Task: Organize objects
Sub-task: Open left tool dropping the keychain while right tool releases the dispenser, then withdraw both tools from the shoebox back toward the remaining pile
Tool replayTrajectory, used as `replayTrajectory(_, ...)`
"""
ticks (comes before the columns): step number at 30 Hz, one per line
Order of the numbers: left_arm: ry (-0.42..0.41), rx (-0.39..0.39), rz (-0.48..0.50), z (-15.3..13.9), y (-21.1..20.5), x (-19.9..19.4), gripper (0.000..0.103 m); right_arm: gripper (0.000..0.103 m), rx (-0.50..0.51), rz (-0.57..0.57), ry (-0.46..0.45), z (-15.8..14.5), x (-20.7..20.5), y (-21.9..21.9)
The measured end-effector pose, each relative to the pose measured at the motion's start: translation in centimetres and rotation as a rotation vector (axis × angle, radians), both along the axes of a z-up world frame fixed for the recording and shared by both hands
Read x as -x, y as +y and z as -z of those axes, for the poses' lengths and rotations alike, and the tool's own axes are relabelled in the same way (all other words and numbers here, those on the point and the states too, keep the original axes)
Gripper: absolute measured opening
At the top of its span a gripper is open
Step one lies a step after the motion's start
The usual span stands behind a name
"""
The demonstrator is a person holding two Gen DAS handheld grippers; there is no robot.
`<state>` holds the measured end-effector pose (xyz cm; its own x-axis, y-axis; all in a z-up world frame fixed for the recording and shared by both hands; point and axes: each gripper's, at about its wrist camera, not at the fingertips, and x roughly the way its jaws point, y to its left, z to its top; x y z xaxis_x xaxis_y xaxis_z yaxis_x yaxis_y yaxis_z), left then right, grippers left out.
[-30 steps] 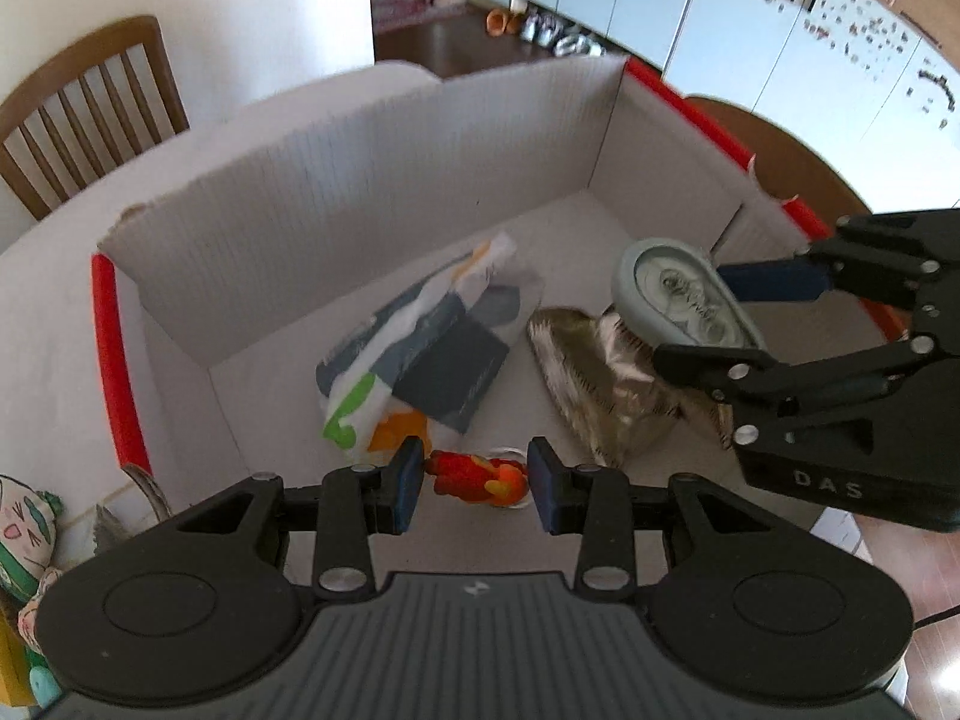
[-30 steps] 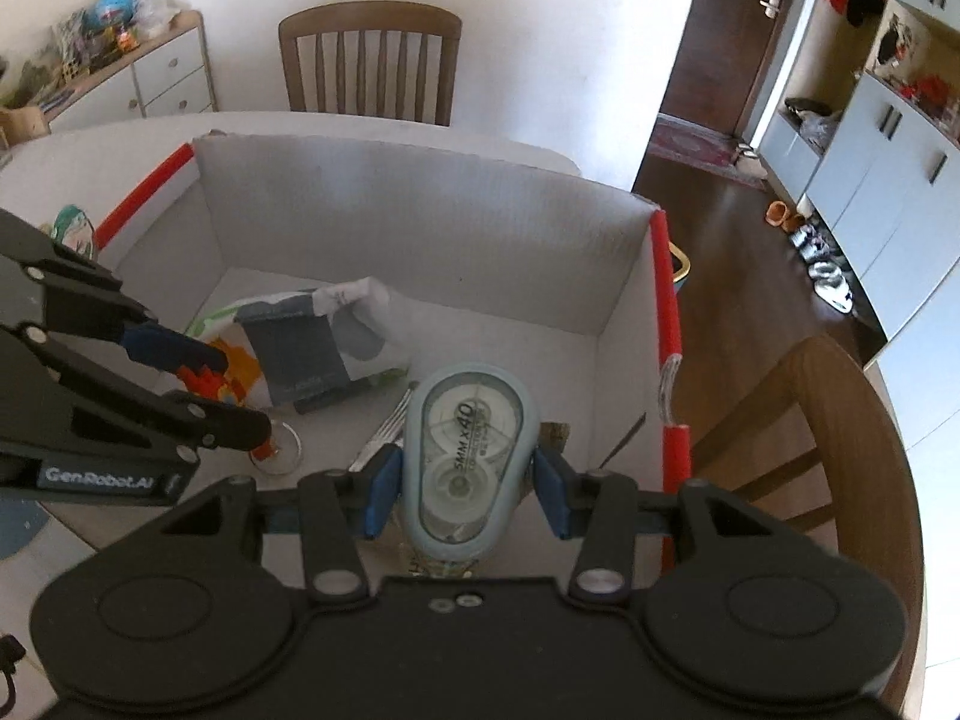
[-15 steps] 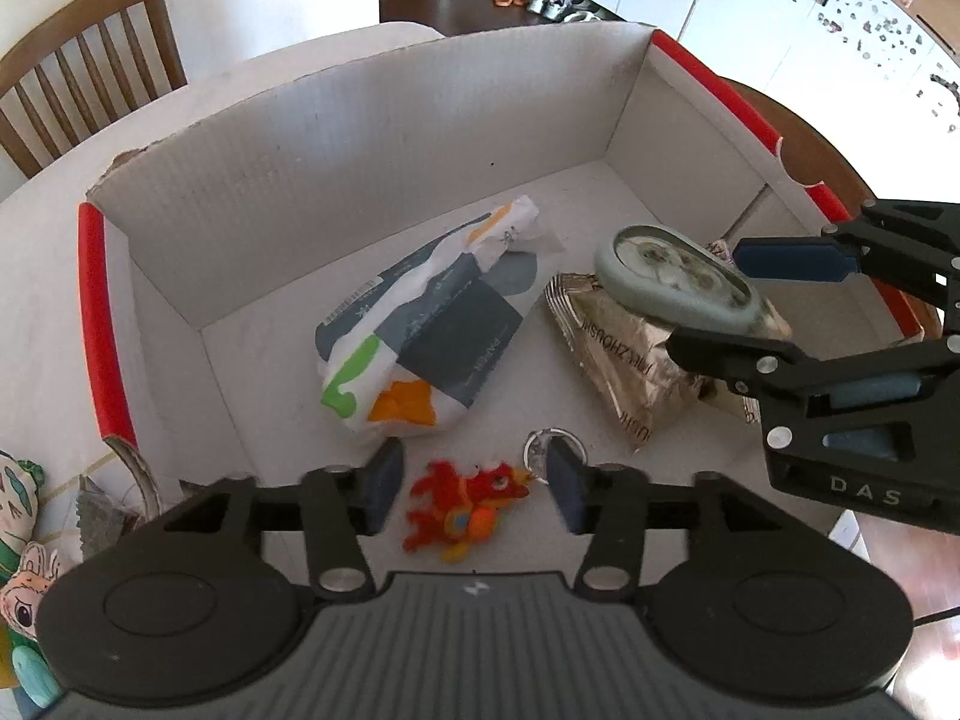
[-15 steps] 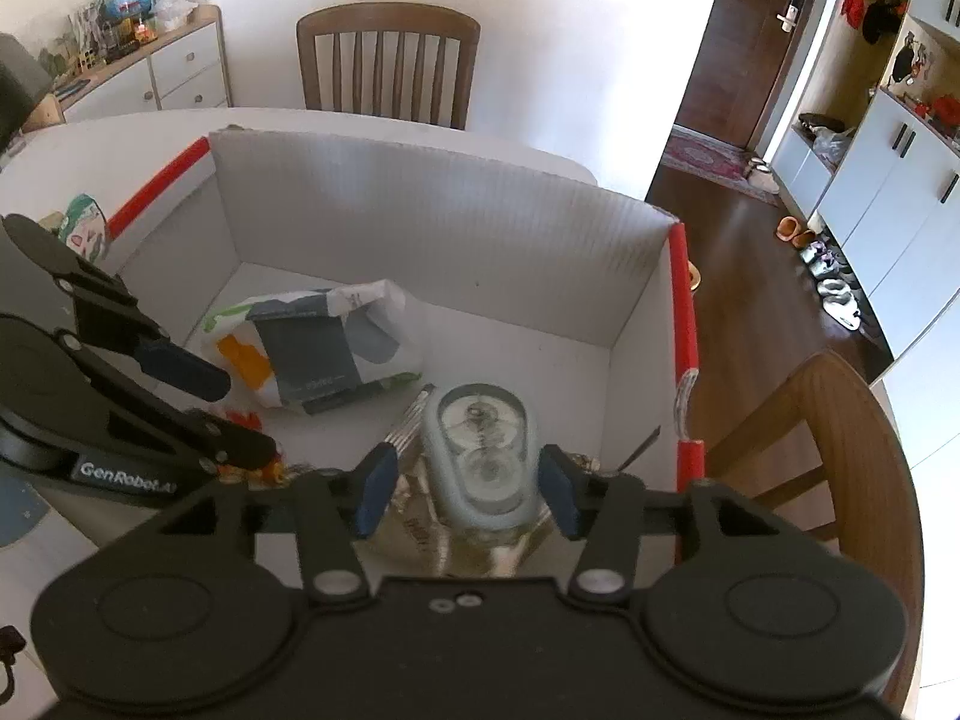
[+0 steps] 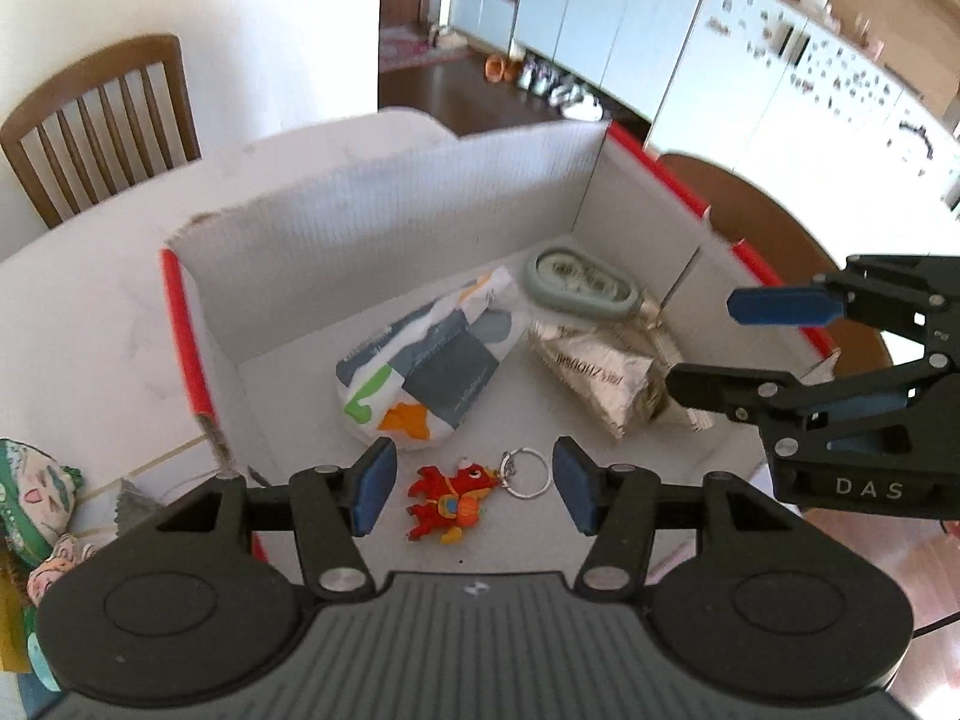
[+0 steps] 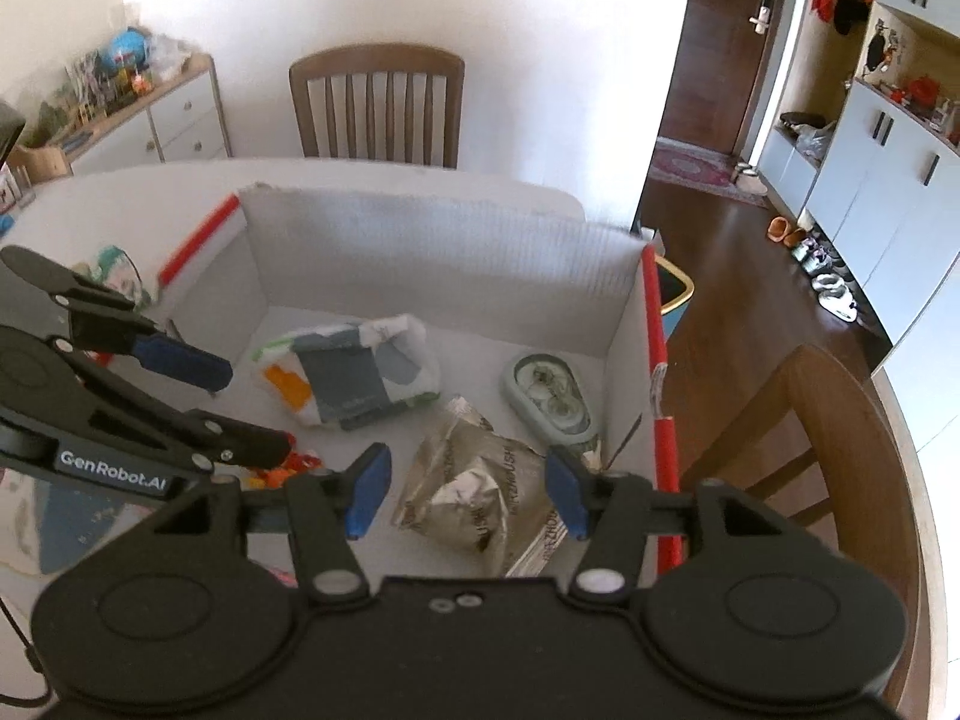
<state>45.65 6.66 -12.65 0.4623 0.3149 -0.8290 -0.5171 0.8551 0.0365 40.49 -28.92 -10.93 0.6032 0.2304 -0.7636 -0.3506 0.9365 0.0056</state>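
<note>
Red keychain point(image 5: 451, 501) lies on the floor of the box point(image 5: 384, 228), near its front wall, ring to its right. Left claw point(image 5: 468, 489) hangs above it, jaws apart, nothing btwn them. Printed bag point(image 5: 420, 369) sits mid-box just behind the keychain; foil pouch point(image 6: 480, 492) to its right, crumpled. Tape dispenser point(image 6: 549, 396) lies flat at the back right, beside the red-edged wall, touching the pouch's far end. Right claw point(image 6: 462, 489) is over the pouch, jaws opening, empty; pads clear of everything. Box stands on the white bench point(image 5: 90, 330); wooden chair point(image 6: 375, 108) behind.
</note>
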Motion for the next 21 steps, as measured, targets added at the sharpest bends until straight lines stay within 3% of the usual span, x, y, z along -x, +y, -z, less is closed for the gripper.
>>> replayTrajectory(12, -0.147, -0.079, 0.030, -4.8, -2.5, 4.7, 0.057, 0.058, -0.094, 0.052, -0.076, -4.4, 4.3, 1.1)
replayTrajectory(21, -0.202, -0.091, 0.017, -7.4, -2.6, 9.4, 0.060, 0.063, -0.148, 0.081, -0.115, -6.5, 7.1, 3.7)
